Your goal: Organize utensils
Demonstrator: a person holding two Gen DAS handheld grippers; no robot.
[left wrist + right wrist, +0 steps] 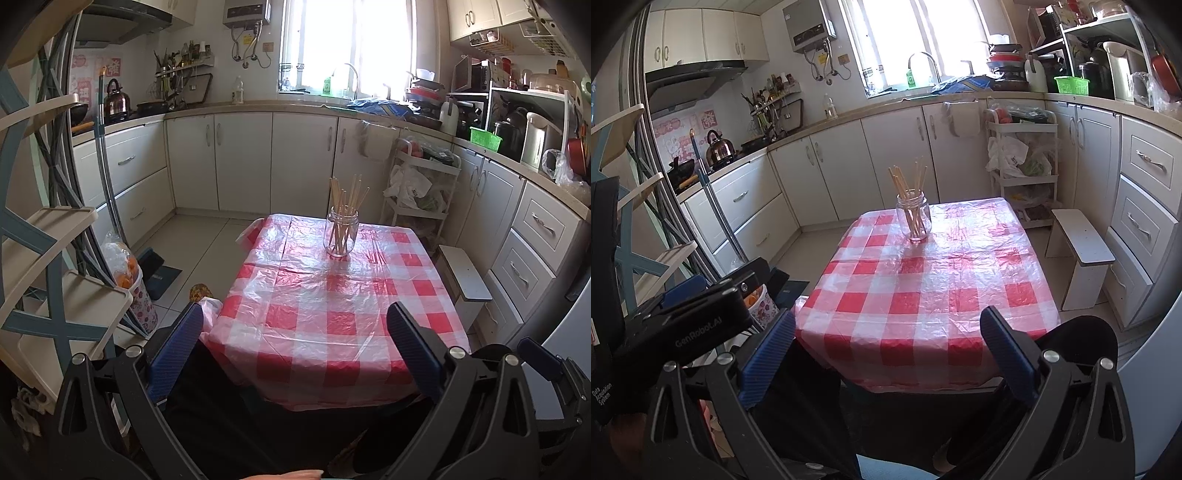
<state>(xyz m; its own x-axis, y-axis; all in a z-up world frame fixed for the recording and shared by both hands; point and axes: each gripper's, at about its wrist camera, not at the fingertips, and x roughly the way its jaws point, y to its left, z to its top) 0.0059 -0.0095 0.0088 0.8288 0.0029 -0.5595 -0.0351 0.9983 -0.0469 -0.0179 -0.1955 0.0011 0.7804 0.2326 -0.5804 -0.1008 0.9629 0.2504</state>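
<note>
Chopsticks (345, 210) standing near upright in a clear glass jar (340, 236), tips down, upper ends fanning apart above the rim; jar upright toward the far end of the red-checked tablecloth (332, 314). Left gripper (295, 350) and right gripper (888, 354) both spread wide, holding nothing, at the table's near edge, well apart from the jar.

Black frames, blue ribbed jaws, silver screws
</note>
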